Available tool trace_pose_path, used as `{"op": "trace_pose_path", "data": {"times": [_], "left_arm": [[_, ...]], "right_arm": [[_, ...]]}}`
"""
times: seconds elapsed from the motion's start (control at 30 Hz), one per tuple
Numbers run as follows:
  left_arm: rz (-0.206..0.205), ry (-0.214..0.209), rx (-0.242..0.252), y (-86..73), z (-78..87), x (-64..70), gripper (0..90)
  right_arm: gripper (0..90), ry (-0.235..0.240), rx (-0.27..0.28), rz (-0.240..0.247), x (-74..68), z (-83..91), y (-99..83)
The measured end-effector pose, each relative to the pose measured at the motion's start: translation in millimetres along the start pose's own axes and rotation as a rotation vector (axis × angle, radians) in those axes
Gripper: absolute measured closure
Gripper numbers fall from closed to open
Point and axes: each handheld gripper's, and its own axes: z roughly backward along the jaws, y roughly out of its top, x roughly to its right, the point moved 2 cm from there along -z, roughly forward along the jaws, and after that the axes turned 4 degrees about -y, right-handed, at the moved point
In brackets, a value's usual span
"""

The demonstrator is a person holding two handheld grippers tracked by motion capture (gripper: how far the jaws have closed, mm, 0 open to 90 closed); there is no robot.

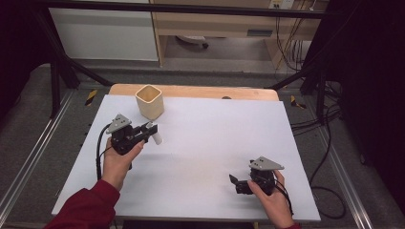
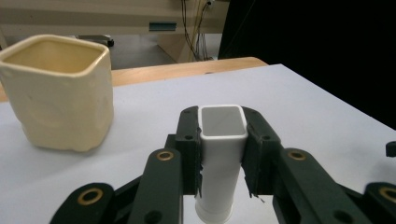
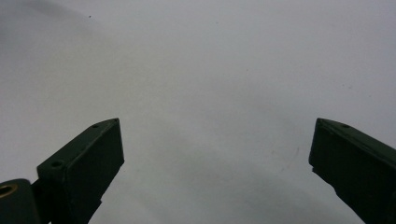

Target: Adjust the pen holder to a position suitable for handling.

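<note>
The left gripper's fingers [image 2: 189,144] are clamped on either side of a white rectangular tube [image 2: 220,154], gripping it near its open top so it stands upright with its base at the white counter [image 1: 215,143]. The cream square cup [image 1: 150,101] stands just beside it, farther back on the counter, and the hold looks meant to lift the tube toward that cup. The right gripper [image 1: 239,184] lies low near the counter's front edge, well apart, its fingers [image 3: 88,163] spread wide over bare surface with nothing between them, apparently waiting.
</note>
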Motion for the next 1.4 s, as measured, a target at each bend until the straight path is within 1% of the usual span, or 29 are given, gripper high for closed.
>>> {"op": "trace_pose_path", "data": {"times": [0.1,0.2,0.3,0.47,0.57,0.6,0.67,0.77,0.83,0.9,0.97,1.0,1.13,1.4], "left_arm": [[-0.019,0.004,0.0,11.1,-2.8,-1.0,70.8],[-0.038,0.023,0.011,24.6,-4.8,-4.2,70.8],[-0.029,0.034,0.034,38.6,-7.1,-9.5,70.8],[-0.045,0.068,0.051,59.8,-11.7,-19.6,70.8],[-0.051,0.084,0.057,69.3,-14.9,-25.5,70.8],[-0.052,0.088,0.057,71.8,-16.2,-27.4,70.8],[-0.038,0.09,0.066,75.1,-19.7,-31.7,70.8],[-0.043,0.108,0.054,75.8,-25.9,-35.1,70.9],[-0.049,0.117,0.059,77.6,-29.1,-36.5,70.8],[-0.048,0.124,0.069,80.0,-31.3,-38.1,70.8],[-0.053,0.132,0.066,82.5,-33.5,-39.0,70.8],[-0.056,0.13,0.064,84.2,-34.1,-39.2,70.8],[-0.064,0.136,0.082,94.0,-33.4,-41.0,70.8],[-0.052,0.178,0.107,107.0,-33.2,-55.3,70.8]], "right_arm": [[3.7,-0.004,-0.002,-0.002,1.2,0.1,-0.1],[3.7,-0.004,-0.002,-0.001,1.5,-0.1,-0.1],[3.6,-0.006,-0.002,0.001,0.9,0.0,0.4],[3.5,-0.001,-0.003,-0.003,0.3,0.3,0.4],[3.5,0.001,0.001,-0.005,0.4,0.0,0.7],[3.5,0.004,0.001,-0.009,0.1,0.1,0.8],[3.5,0.011,0.006,-0.011,0.4,0.0,0.9],[3.5,0.034,0.017,-0.039,0.1,0.4,2.0],[3.5,0.037,0.02,-0.045,0.2,0.8,2.3],[3.5,0.037,0.024,-0.044,0.2,0.9,2.3],[3.5,0.036,0.025,-0.045,0.3,1.0,2.3],[3.7,0.032,0.029,-0.043,0.6,1.0,2.6],[3.8,0.023,0.046,-0.052,1.6,3.4,4.7],[3.5,0.025,0.04,-0.043,0.7,2.5,4.2]]}}
